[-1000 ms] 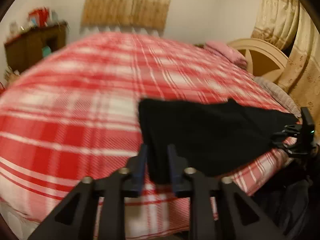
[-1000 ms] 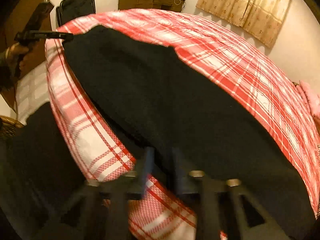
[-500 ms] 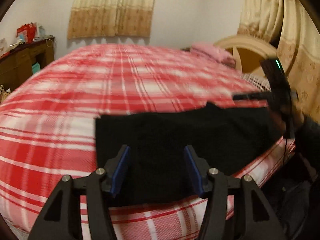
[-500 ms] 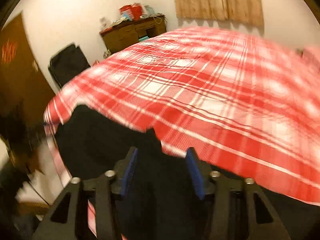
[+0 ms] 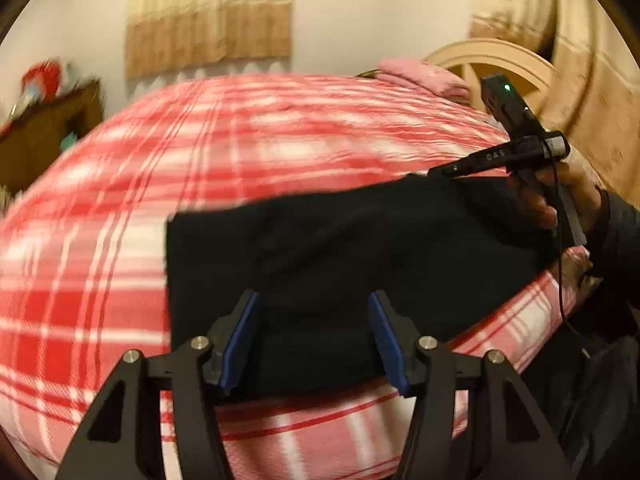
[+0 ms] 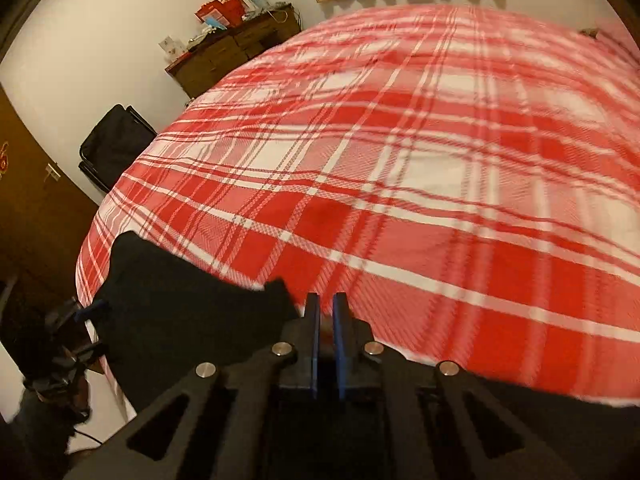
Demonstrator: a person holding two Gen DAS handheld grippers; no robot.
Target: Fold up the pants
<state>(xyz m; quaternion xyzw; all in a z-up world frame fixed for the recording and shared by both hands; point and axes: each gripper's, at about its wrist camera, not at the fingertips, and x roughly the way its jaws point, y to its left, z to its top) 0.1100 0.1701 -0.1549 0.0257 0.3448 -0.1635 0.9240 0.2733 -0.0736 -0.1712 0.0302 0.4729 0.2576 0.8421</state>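
Black pants [image 5: 340, 248] lie flat along the near edge of a red-and-white plaid bed [image 5: 280, 140]. My left gripper [image 5: 313, 296] hovers open over their near edge, with nothing pinched between the blue pads. In the right wrist view the pants [image 6: 180, 312] spread to the left and under the tool. My right gripper [image 6: 326, 296] is shut on their far edge, next to a small raised peak of cloth. From the left wrist view, the right gripper [image 5: 436, 170] touches that edge, held by a hand [image 5: 568, 196]. The left gripper [image 6: 92, 306] shows at the pants' far left end.
A pink pillow [image 5: 424, 76] and a cream headboard [image 5: 492, 60] stand at the bed's right end. A cluttered brown dresser [image 6: 236, 52] and a black folding chair [image 6: 116, 144] stand past the left end. A brown door [image 6: 32, 208] is at far left.
My left gripper opened off the pants and slid sideways along them. My right gripper swung from the pants' right end to their far edge, rolled, and closed.
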